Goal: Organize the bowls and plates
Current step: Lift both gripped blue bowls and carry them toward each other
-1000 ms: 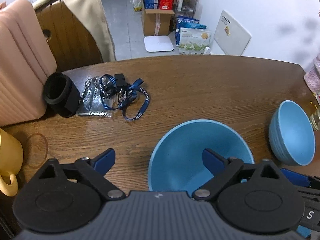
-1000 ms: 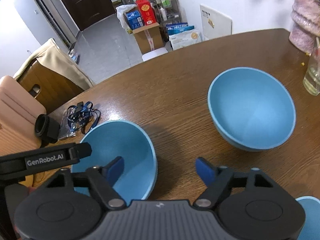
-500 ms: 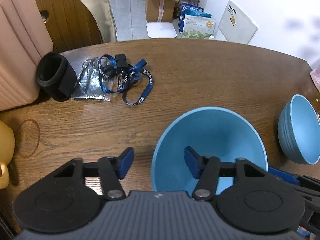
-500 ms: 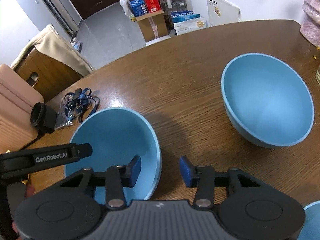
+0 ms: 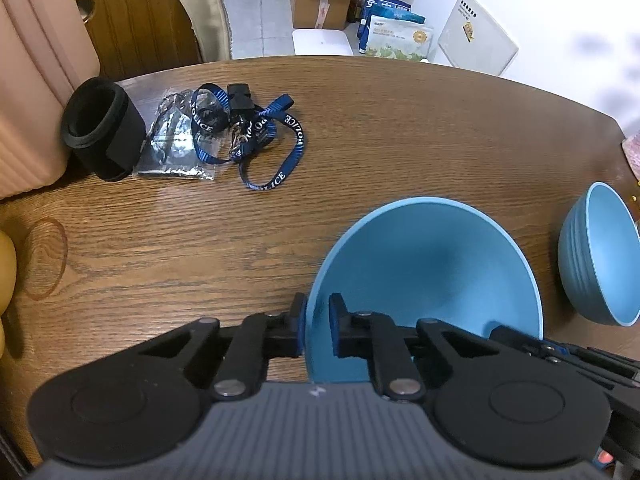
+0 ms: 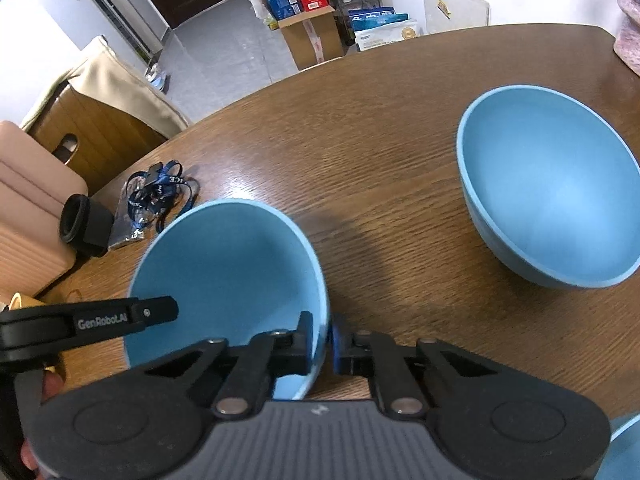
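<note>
A light blue bowl (image 5: 432, 264) (image 6: 228, 256) sits near me on the wooden table (image 5: 400, 128), and both grippers hold it. My left gripper (image 5: 318, 316) has its jaws closing tight on the bowl's left rim, one pad inside and one outside. My right gripper (image 6: 324, 336) has its jaws closing tight on the opposite rim in the same way. A second blue bowl (image 6: 552, 200) (image 5: 600, 256) stands apart to the right, tilted toward me. Part of the left gripper's black body (image 6: 120, 316) shows across the held bowl in the right wrist view.
A black fabric roll (image 5: 100, 132), a blue lanyard (image 5: 256, 136) and a clear plastic bag (image 5: 172, 152) lie at the far left. A yellow mug (image 5: 6, 264) is at the left edge. Another blue dish edge (image 6: 624, 452) shows at bottom right. A pink suitcase and a chair stand beyond the table.
Both grippers sank a little toward the bowl and went from wide open to shut, each clamping one side of the near bowl's rim.
</note>
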A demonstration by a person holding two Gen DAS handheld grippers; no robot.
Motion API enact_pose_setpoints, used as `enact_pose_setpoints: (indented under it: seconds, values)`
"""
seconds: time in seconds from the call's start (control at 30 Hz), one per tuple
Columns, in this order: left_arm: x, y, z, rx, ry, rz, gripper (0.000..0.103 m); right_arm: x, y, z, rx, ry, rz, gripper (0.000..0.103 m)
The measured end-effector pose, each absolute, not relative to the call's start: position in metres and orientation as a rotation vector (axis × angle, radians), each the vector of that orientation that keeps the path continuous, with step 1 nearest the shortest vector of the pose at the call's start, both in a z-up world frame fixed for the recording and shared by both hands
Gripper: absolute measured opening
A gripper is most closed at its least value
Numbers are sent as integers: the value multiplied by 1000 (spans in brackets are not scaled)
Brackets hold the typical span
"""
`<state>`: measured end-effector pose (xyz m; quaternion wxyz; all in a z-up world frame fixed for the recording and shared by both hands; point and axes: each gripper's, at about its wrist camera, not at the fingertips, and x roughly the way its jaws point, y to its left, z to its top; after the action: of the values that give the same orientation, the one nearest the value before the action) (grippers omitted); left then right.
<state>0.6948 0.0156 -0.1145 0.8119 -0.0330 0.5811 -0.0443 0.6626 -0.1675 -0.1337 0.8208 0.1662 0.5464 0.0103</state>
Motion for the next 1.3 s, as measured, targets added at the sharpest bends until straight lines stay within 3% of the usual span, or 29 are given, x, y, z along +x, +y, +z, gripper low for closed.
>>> enact_pose_setpoints:
  seconds: [0.53, 1.3]
  values:
    - [683, 20, -99, -88, 1203, -91, 8, 651, -166, -123, 361, 1140, 11, 7]
    - [605, 24, -20, -102, 1078, -143, 8, 575, -166, -43, 356, 1021, -12, 7]
